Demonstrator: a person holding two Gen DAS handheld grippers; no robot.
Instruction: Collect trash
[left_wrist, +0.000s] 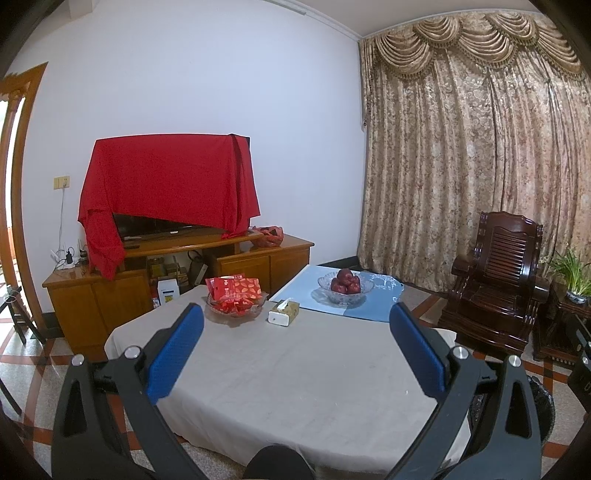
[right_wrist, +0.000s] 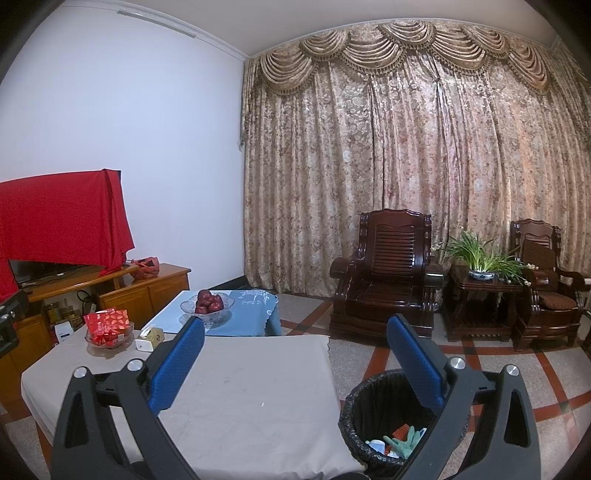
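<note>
We hold two grippers, and both stand with their blue pads spread wide and nothing between them: the left gripper (left_wrist: 295, 354) hangs over the beige-covered table (left_wrist: 295, 376), and the right gripper (right_wrist: 295, 363) hangs over that table's right edge and the floor beside it. On the table we count two glass bowls, one tissue box and no loose scrap that we can make out: one bowl of red packets (left_wrist: 236, 299), one bowl of apples (left_wrist: 345, 286) on the blue cloth (left_wrist: 369, 306), and the tissue box (left_wrist: 283, 312) between them. We cannot count the apples exactly, as they are piled together. The trash itself lies in one black-lined bin (right_wrist: 369, 417) standing on the floor just beside the table's right side; inside it we see a green glove (right_wrist: 404, 439), something white and something red. Only the right wrist view looks into that bin; in the left wrist view just a sliver of its black liner shows behind the right finger. The right wrist view also gives two dark wooden armchairs (right_wrist: 384, 273) with a potted plant (right_wrist: 480, 258) on a side table between them, where the left wrist view shows one chair. The left wrist view alone shows the whole red cloth (left_wrist: 166, 184) draped over the television on the wooden cabinet (left_wrist: 177, 266).
</note>
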